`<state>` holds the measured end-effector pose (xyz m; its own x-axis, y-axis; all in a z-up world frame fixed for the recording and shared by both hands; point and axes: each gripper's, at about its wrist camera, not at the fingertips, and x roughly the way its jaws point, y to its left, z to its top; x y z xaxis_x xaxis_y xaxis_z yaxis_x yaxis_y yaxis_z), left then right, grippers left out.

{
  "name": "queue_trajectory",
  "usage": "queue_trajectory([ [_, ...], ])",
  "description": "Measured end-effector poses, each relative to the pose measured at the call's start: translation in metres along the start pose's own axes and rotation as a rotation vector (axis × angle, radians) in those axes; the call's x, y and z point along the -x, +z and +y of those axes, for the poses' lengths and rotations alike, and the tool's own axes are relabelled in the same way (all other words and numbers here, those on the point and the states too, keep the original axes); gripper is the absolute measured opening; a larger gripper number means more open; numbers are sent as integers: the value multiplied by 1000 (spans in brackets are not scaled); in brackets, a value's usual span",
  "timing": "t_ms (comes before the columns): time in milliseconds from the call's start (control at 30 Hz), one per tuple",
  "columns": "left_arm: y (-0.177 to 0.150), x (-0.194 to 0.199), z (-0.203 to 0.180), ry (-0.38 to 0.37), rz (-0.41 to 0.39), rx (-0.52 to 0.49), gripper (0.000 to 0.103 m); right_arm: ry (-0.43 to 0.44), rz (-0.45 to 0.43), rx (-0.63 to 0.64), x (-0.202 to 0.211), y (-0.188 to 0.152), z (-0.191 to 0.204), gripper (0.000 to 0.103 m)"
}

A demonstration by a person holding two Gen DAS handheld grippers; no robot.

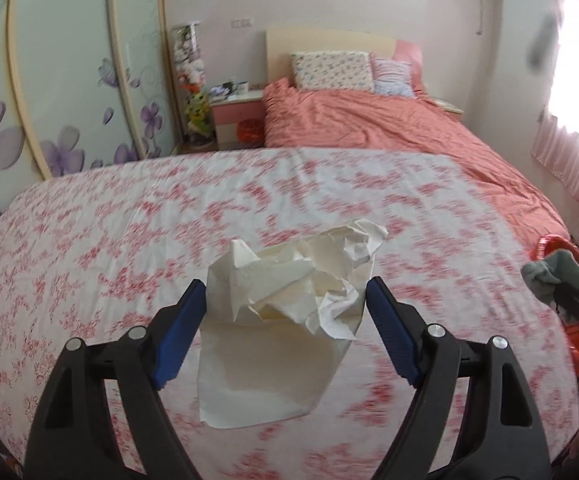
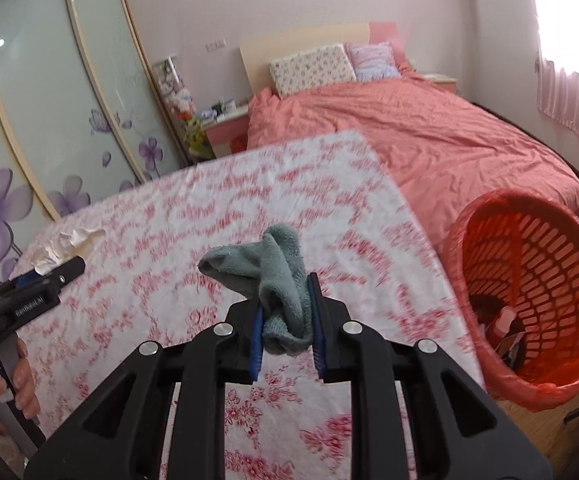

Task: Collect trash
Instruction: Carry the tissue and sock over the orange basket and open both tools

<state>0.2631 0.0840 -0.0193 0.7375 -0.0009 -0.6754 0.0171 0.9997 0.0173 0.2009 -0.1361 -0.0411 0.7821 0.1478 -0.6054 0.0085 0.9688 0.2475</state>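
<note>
My left gripper (image 1: 285, 300) is shut on a crumpled white paper (image 1: 289, 304) and holds it above the floral table cloth (image 1: 89, 240); the paper's lower sheet hangs below the blue pads. It also shows in the right wrist view (image 2: 65, 246), at far left. My right gripper (image 2: 285, 312) is shut on a grey-green cloth (image 2: 273, 272), held above the table's right part. A red plastic trash basket (image 2: 529, 300) lined with a red bag stands right of the table, with some items at its bottom. In the left view the basket (image 1: 569, 252) sits behind the right gripper.
A bed with a salmon cover (image 2: 429, 132) and pillows lies beyond the table. A pink nightstand (image 1: 237, 120) stands beside it. Sliding wardrobe doors with purple flowers (image 2: 49, 120) run along the left. A curtained window (image 2: 569, 60) is on the right.
</note>
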Motion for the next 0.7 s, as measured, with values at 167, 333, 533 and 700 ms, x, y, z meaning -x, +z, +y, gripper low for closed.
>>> queue_trajectory([
  [167,7,19,-41,-62,-27,-49,79,-36,-68,-16,23,9,-17,19],
  [333,9,31,-82,-131,-43,-95,79,-84,-126,-51,45,16,-45,19],
  [533,10,40,-138,-230,-55,-152,79,-144,-179,-94,66,19,-82,19],
  [700,10,43,-191,-317,-52,-200,79,-196,-202,-155,75,20,-123,19],
])
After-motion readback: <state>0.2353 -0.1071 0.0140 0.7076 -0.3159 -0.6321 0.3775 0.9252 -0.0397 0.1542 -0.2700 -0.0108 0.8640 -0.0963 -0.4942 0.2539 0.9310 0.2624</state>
